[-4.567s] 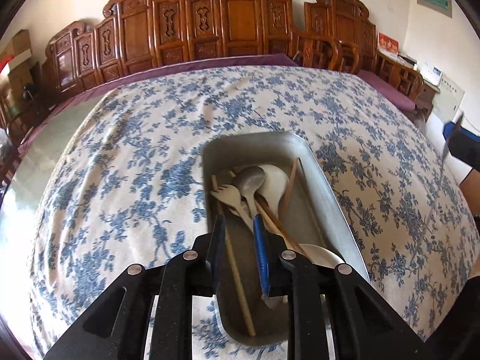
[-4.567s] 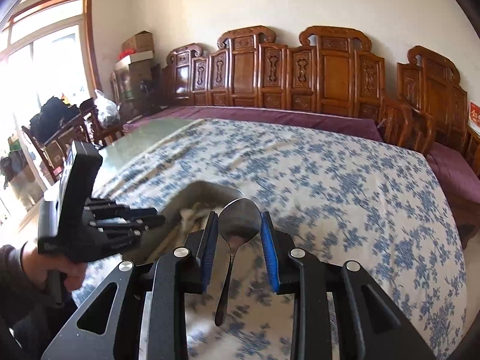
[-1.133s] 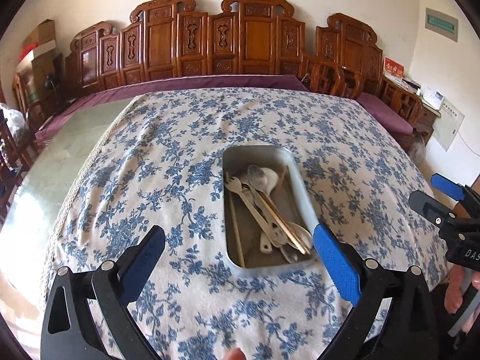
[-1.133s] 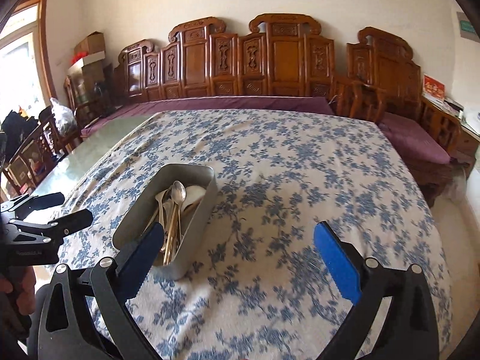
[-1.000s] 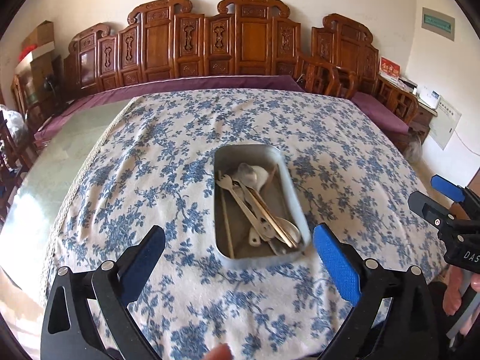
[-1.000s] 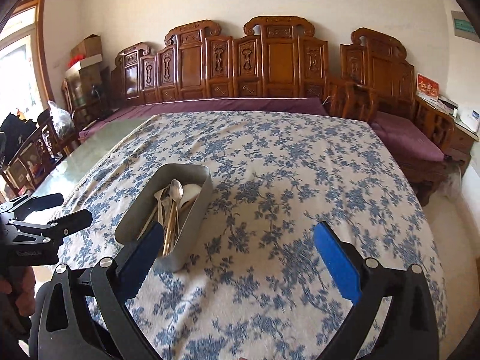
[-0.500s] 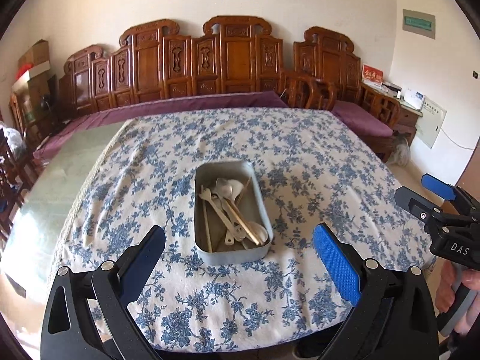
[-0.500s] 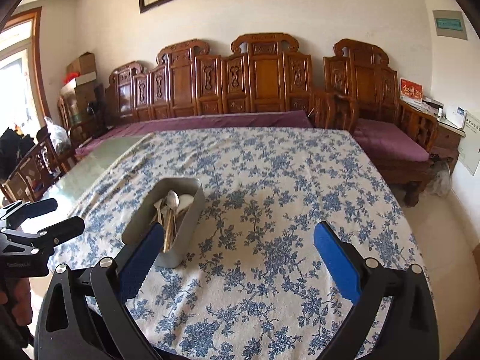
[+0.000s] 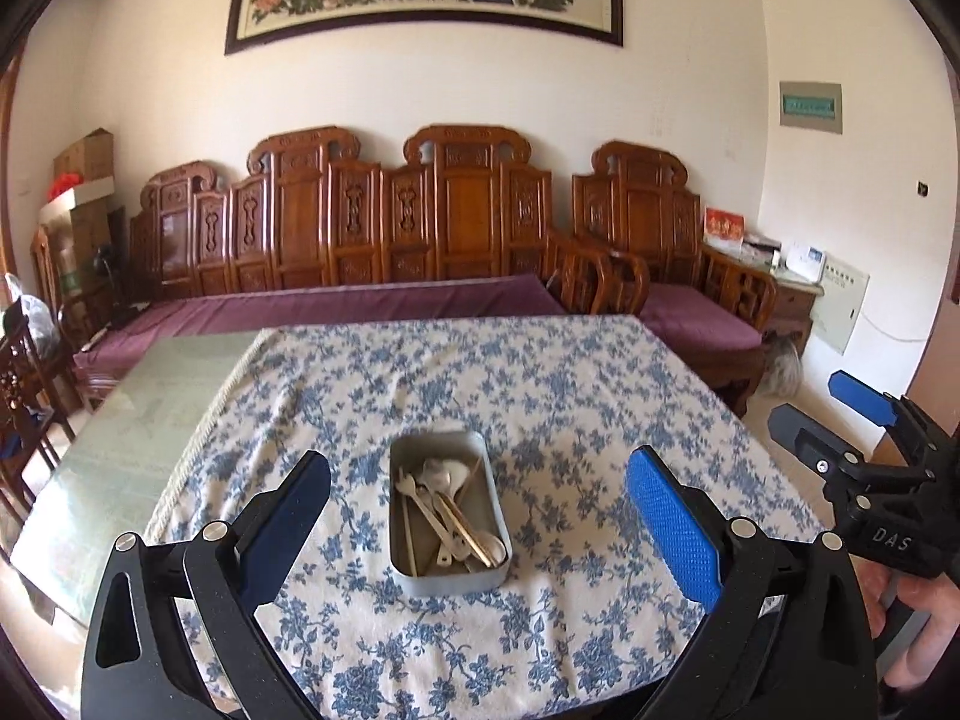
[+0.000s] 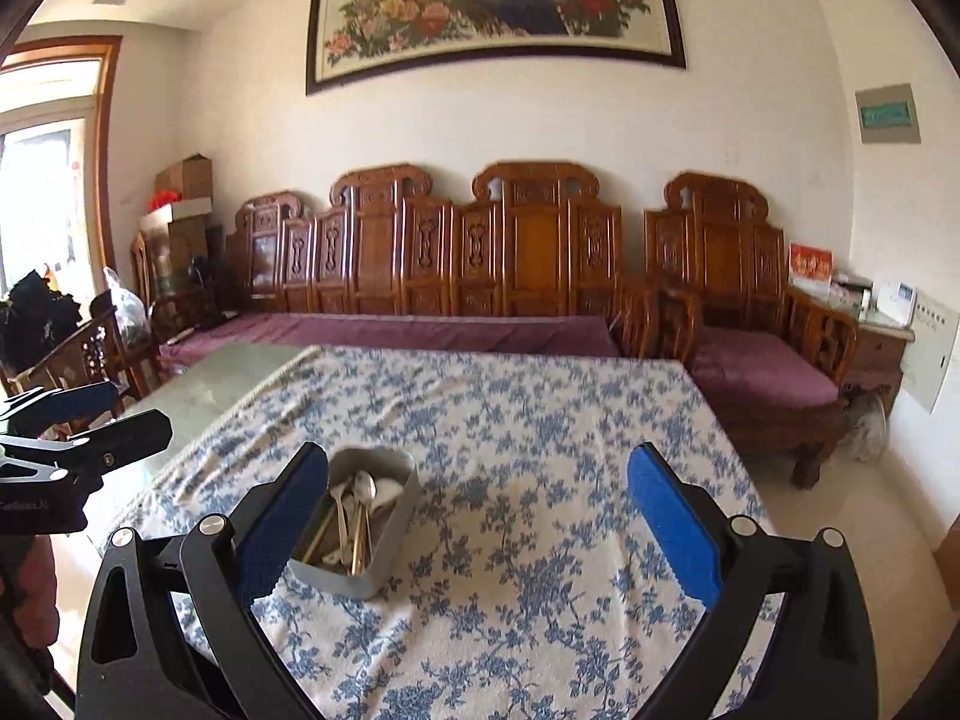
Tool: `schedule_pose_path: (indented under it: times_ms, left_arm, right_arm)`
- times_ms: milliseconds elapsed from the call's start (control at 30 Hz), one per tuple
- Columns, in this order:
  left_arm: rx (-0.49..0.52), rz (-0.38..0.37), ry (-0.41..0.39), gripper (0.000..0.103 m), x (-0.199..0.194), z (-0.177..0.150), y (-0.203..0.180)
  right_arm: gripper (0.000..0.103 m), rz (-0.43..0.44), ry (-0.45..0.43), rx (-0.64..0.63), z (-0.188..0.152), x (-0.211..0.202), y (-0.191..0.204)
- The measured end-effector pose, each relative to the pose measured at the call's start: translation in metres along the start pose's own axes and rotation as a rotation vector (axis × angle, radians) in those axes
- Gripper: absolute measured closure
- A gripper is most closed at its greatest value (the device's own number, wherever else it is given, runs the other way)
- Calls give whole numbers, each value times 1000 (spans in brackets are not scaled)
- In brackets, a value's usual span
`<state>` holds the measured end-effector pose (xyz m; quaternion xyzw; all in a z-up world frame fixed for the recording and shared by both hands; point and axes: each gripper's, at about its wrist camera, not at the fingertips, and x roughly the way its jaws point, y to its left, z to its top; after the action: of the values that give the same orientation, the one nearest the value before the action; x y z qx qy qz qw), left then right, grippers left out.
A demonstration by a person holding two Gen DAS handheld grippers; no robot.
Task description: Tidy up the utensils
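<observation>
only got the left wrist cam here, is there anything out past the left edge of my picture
Observer: Yes. The right wrist view shows a bright window with a wooden frame on that side of the room.
Operator: and the left gripper, does it look empty from outside
Observer: The left gripper shows at that view's left edge, jaws apart, nothing between them.
Operator: how does the tray look from over there
Observer: Seen from that side, the metal tray shows its outer side wall, and a metal spoon has its bowl raised near the rim.
</observation>
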<state>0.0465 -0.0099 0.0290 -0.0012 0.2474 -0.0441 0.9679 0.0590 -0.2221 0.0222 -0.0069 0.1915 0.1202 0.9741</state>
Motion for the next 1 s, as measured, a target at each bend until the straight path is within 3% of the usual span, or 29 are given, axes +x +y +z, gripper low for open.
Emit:
schedule_pose_path:
  times_ms: [300,1000]
  left_arm:
    - [-4,12,-39,8,-14,5,2]
    - [-5,12,-41,8,-15,4,1]
  right_arm:
    - [2,-5,-34,-5,9,-18,3]
    - [2,-23,-22,23,5,-11,-1]
